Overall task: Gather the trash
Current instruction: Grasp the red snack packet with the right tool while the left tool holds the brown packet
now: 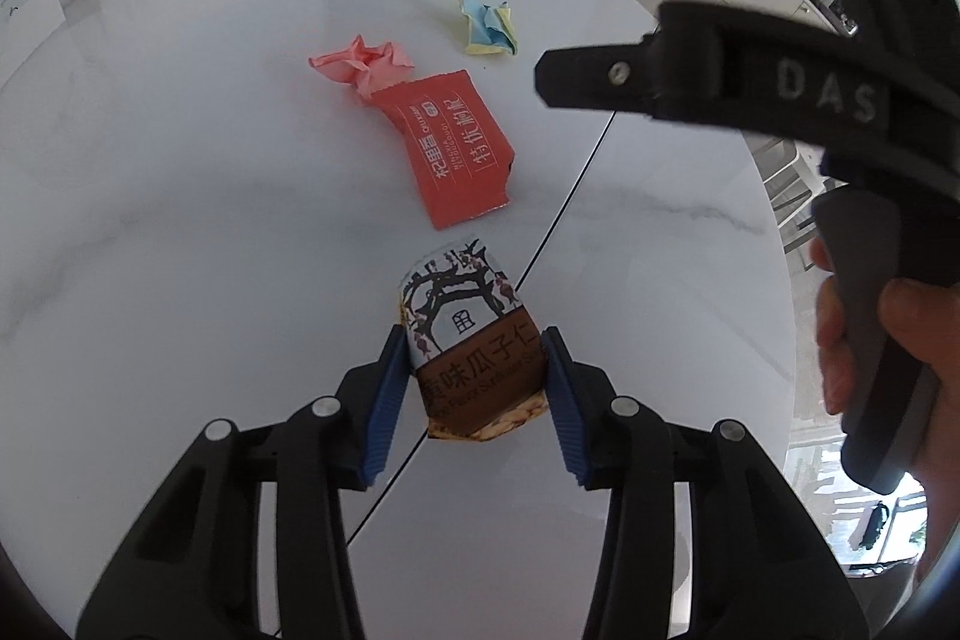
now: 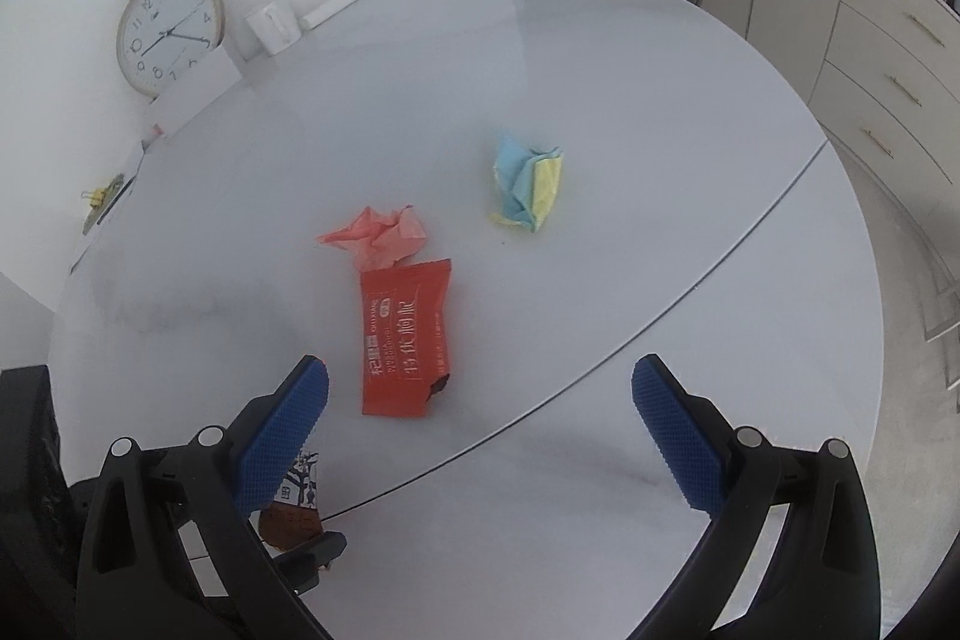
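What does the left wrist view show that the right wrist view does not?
Only the left wrist view shows the left gripper shut on the brown snack packet, and a hand holding the other gripper's handle. Only the right wrist view shows the right gripper open and the whole wall clock. Both show the red wrapper, pink paper ball, blue and yellow paper ball and white table.

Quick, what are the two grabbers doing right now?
Left gripper: closed on the brown snack packet.
Right gripper: open, holding nothing.
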Demonstrator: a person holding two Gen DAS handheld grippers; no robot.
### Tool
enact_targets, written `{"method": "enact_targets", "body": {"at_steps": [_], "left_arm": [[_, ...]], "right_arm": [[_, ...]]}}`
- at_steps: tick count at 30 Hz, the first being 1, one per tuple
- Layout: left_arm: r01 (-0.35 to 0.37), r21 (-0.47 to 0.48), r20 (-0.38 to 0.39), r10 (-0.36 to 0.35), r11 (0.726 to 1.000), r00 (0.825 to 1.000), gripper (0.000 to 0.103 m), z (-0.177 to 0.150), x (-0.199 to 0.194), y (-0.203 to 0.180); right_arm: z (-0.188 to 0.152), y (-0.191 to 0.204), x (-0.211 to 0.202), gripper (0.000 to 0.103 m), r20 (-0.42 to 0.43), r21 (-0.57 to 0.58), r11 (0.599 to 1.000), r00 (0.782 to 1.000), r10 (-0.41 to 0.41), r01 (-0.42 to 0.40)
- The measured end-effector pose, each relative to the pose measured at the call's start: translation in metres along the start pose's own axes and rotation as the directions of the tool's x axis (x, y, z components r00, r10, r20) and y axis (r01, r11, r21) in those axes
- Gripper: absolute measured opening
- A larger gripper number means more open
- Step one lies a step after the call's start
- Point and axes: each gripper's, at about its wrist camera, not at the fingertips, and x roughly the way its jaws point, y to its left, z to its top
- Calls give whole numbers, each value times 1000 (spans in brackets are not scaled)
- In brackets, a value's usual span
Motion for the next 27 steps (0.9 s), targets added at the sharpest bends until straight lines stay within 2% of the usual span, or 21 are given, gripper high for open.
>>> {"method": "enact_targets", "body": {"at_steps": [8,14,19,20,22,24,27], "left_arm": [[22,-7,-8,-22,1000,1000,43,-8,-7,19],[13,-23,-19,-14,1000,1000,43,-14,-14,26],[-23,-45,-23,22,999,999,43,-3,-12,31],[-32,-50,-22,31,998,999,43,-2,-12,31],[-50,-66,-25,48,997,999,43,0,-12,36],[-61,-79,-26,59,995,998,43,2,-12,41],[-73,-78,-25,71,994,997,43,7,-12,42]], "right_arm": [[6,28,27,101,-26,-85,996,1000,-6,4],[13,39,50,100,-52,-115,990,995,-83,76],[9,52,66,83,-63,-139,978,985,-163,153],[8,53,69,76,-69,-142,976,982,-176,165],[6,53,69,69,-69,-136,977,982,-175,164],[6,54,66,45,-64,-141,975,981,-183,173],[8,50,62,44,-83,-129,980,984,-160,149]]}}
